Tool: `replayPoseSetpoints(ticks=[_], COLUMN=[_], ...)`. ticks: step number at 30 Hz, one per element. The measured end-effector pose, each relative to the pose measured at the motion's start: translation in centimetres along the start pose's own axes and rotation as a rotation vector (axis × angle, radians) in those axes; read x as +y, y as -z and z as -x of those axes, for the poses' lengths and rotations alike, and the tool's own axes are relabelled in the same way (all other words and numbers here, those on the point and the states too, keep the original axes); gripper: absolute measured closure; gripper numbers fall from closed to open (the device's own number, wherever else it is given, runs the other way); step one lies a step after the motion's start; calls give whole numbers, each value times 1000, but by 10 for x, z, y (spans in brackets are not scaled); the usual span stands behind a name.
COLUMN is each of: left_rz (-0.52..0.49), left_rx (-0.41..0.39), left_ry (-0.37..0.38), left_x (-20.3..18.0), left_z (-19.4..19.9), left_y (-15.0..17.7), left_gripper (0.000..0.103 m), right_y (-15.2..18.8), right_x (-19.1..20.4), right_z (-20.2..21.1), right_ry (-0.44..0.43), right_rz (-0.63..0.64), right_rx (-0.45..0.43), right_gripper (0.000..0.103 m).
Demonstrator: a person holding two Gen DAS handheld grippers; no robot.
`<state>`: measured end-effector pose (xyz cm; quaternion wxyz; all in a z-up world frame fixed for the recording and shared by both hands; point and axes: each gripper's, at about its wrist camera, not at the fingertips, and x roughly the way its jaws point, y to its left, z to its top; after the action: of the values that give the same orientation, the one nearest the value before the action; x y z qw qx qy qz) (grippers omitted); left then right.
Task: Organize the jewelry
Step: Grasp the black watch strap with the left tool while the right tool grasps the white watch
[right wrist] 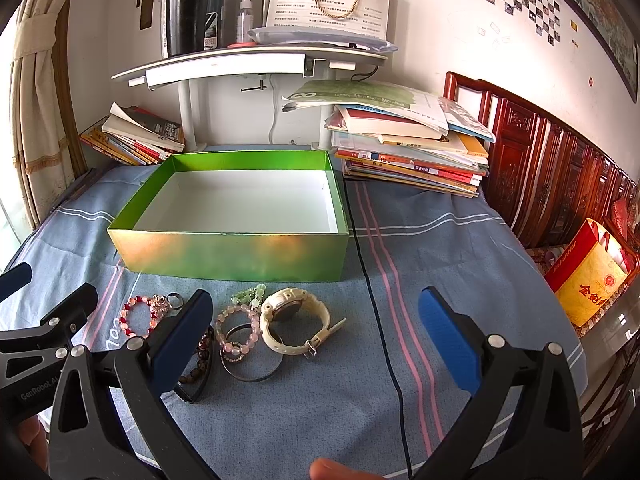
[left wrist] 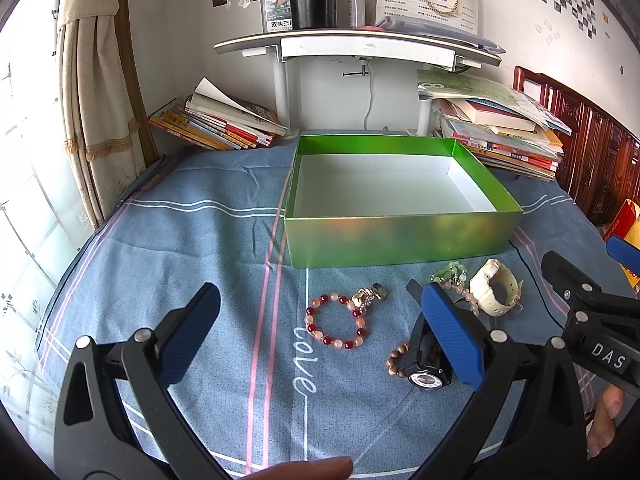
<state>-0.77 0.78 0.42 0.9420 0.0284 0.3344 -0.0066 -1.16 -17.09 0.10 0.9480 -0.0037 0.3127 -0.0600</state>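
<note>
I have both grippers hanging low over the near edge of the blue bedspread (left wrist: 192, 240), each with its fingers spread wide and nothing between them, which I read as the start of the job: nothing is in the green box (left wrist: 400, 236) yet, its white floor bare. The box sits toward the far edge, open side up, just behind the jewelry, so each piece should need only a short lift over the front wall. The pieces lie in a loose row along that wall, close enough that some touch or overlap. My left gripper (left wrist: 320, 336) frames the red and pink bead bracelet (left wrist: 336, 324), which lies flat between the fingertips, nearer the right finger; a small metal charm (left wrist: 368, 294) rests at its far side. The black watch (left wrist: 426, 376) and a brown bead bracelet (left wrist: 396, 358) lie under that right finger, partly hidden by it. My right gripper (right wrist: 316, 332) has the white watch (right wrist: 294, 320) inside its spread, close to the left finger, with the pink bead bracelet (right wrist: 236, 330), a thin metal bangle (right wrist: 252, 376) and a green bead piece (right wrist: 248, 294) just beside it. A black cord (right wrist: 380, 300) runs across the cloth between the fingers; I judge it could snag.
</note>
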Motion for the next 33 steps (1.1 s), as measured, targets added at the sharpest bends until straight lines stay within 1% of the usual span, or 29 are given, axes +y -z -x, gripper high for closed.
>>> replayPoseSetpoints(ticks=[5,7,8,10,11,12,14,15,16,17,18,20,21,22,23,24,25,26,27,28,30,31,32,33], left_rz=[1,-5,-14,-39,-49,-54,-53,-50,-46,-47,-57,-92,-110,-136,-151,-167,-178,-185,-191,-191,-173,-164,-162,-161], left_rx=[7,29,52,112,150,180,232,253,267,273,276,269,266,267,270,279,294,307,332,349,397,407,410,409], left_ry=[-2,-10,-23,-45,-45,-40,-23,-8,13,30,54,113,140,175,198,221,236,242,245,243,263,272,271,263], left_x=[1,1,0,-1,-1,0,0,0,0,-2,-5,-15,-21,-28,-33,-39,-44,-49,-52,-53,-53,-53,-54,-53], left_z=[-1,-5,-9,-21,-27,-33,-42,-46,-48,-49,-49,-45,-44,-42,-42,-43,-47,-51,-57,-61,-72,-75,-76,-78], left_y=[1,2,3,6,9,10,14,15,15,17,18,18,18,19,20,21,22,23,25,27,30,30,30,30], left_gripper=[4,4,4,4,4,4,4,4,4,4,5,7,9,11,13,17,24,29,41,55,65,71,74,75], right_y=[1,2,1,3,4,6,10,12,13,14,14,13,12,11,10,9,7,6,5,4,6,7,8,9], right_x=[-1,-3,-4,-12,-16,-23,-35,-39,-42,-41,-41,-36,-34,-32,-30,-27,-25,-22,-19,-18,-14,-13,-12,-11], right_z=[1,1,-2,-17,-22,-28,-37,-41,-44,-46,-49,-54,-59,-63,-65,-69,-73,-78,-83,-87,-99,-103,-104,-107], right_ry=[-3,-9,-7,-15,-26,-45,-71,-85,-105,-118,-130,-135,-139,-150,-161,-174,-179,-180,-182,-186,-196,-190,-183,-187], right_rz=[4,31,72,126,129,117,81,64,49,42,39,51,55,50,47,46,49,55,62,65,73,77,84,91], right_rx=[4,3,20,94,121,161,214,237,255,262,270,272,276,281,284,287,288,291,296,304,330,336,324,331], right_gripper=[2,2,2,2,2,2,3,5,12,16,23,29,35,38,39,40,43,45,52,62,74,76,78,82])
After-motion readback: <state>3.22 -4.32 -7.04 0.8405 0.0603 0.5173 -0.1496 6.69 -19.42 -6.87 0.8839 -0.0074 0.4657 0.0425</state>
